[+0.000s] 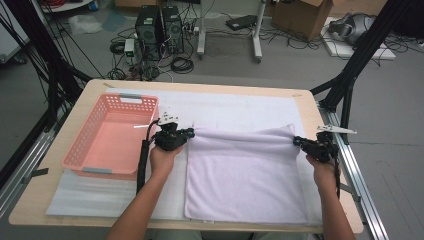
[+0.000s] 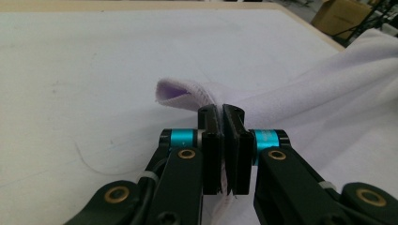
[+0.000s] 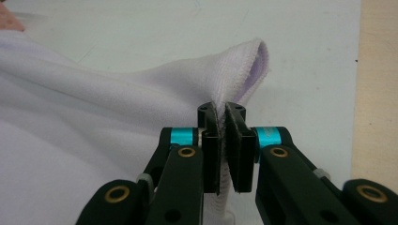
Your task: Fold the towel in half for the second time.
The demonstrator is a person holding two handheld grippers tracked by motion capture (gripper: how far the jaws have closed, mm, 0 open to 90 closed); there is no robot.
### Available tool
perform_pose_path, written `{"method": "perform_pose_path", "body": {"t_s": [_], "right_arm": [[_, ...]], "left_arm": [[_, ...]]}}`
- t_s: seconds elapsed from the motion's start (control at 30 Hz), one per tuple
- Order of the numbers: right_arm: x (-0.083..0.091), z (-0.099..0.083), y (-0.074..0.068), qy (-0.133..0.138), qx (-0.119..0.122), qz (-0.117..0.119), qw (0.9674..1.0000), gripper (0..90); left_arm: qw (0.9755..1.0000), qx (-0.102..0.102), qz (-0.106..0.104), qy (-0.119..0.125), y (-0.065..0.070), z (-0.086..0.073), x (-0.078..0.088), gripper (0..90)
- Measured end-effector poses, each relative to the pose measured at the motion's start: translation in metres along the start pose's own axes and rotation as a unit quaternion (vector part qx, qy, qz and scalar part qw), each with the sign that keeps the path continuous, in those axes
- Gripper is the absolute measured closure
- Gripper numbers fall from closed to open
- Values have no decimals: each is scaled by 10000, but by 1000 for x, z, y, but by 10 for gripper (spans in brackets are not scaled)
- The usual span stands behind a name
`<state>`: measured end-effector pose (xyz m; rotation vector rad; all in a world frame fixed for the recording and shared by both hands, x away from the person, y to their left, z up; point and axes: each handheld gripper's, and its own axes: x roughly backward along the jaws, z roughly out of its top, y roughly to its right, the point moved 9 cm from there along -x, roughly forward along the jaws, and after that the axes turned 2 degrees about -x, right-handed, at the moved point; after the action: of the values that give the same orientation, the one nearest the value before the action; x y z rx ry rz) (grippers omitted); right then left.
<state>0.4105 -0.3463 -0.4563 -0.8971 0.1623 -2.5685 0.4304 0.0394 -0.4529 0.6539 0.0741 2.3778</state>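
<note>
both tongs [image 1: 190,133] [image 1: 296,141] clamped on towel [image 1: 245,175] corners

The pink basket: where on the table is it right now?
In the high view the pink basket sits at the table's left side on the white mat, just left of the left gripper.

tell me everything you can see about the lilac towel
The lilac towel is a soft, fleecy-looking rectangle with stitched hems, lying mostly flat on the white sheet right of the pink basket. Its far edge is lifted into a raised fold. The left gripper is shut on the far-left corner and the right gripper on the far-right corner; the near edge rests by the table's front.
</note>
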Motion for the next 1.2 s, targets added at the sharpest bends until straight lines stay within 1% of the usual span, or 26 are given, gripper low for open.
{"method": "perform_pose_path", "body": {"t_s": [0.07, 0.13, 0.17, 0.2, 0.27, 0.33, 0.5, 0.63, 0.73, 0.77, 0.8, 0.83, 0.87, 0.9, 0.93, 1.0, 1.03, 1.07, 1.13, 1.17, 1.2], "right_arm": [[7, -3, -2, 54, 24, 41, 10000, 853], [13, -6, -5, 72, 32, 80, 9999, 853], [16, -7, -6, 110, 53, 84, 9999, 853], [19, -8, -8, 162, 138, 99, 9997, 853], [26, -10, -13, 204, 161, 153, 9995, 853], [32, -13, -17, 253, 203, 193, 9993, 853], [42, -29, -21, 168, 277, 212, 9992, 853], [47, -44, -24, 98, 229, 249, 9994, 853], [47, -55, -24, -48, 238, 236, 9994, 851], [47, -58, -24, -130, 253, 212, 9994, 845], [46, -59, -23, -164, 346, 158, 9991, 827], [45, -60, -24, -202, 425, 104, 9988, 773], [45, -60, -23, -185, 441, 64, 9988, 698], [45, -59, -22, -166, 387, 51, 9991, 653], [46, -57, -21, -121, 294, 65, 9995, 613], [47, -52, -19, -2, 192, 72, 9998, 561], [48, -49, -19, 35, 150, 58, 9999, 547], [48, -45, -19, 60, 177, 32, 9998, 531], [45, -39, -19, 21, 219, 5, 9998, 500], [42, -35, -18, -2, 248, -30, 9997, 486], [37, -31, -17, -58, 259, -68, 9996, 465]], "left_arm": [[10000, -7, -71, 65, 4, -2, 7, 859], [9999, -2, -140, 71, 8, -6, 12, 859], [9999, -23, -147, 77, 9, -8, 15, 859], [9998, -38, -178, 76, 11, -10, 18, 859], [9997, -11, -214, 111, 13, -13, 22, 860], [9996, -90, -250, 39, 16, -18, 26, 860], [9990, -192, -388, -85, 28, -36, 35, 859], [9984, -157, -495, -212, 33, -53, 41, 859], [9975, -97, -607, -346, 36, -63, 41, 850], [9971, -42, -668, -351, 36, -63, 41, 830], [9974, -36, -665, -270, 36, -61, 41, 780], [9980, 6, -616, -171, 35, -58, 42, 676], [9981, 56, -607, -118, 34, -55, 42, 579], [9981, 84, -598, -80, 32, -51, 41, 510], [9982, 67, -588, -79, 31, -49, 41, 466], [9985, 108, -545, 4, 28, -42, 39, 431], [9984, 115, -546, -6, 27, -38, 38, 409], [9985, 126, -541, 10, 25, -34, 36, 400], [9987, 126, -502, 44, 20, -29, 33, 395], [9988, 162, -454, 17, 17, -26, 29, 393], [9988, 197, -456, -23, 15, -24, 25, 387]]}}
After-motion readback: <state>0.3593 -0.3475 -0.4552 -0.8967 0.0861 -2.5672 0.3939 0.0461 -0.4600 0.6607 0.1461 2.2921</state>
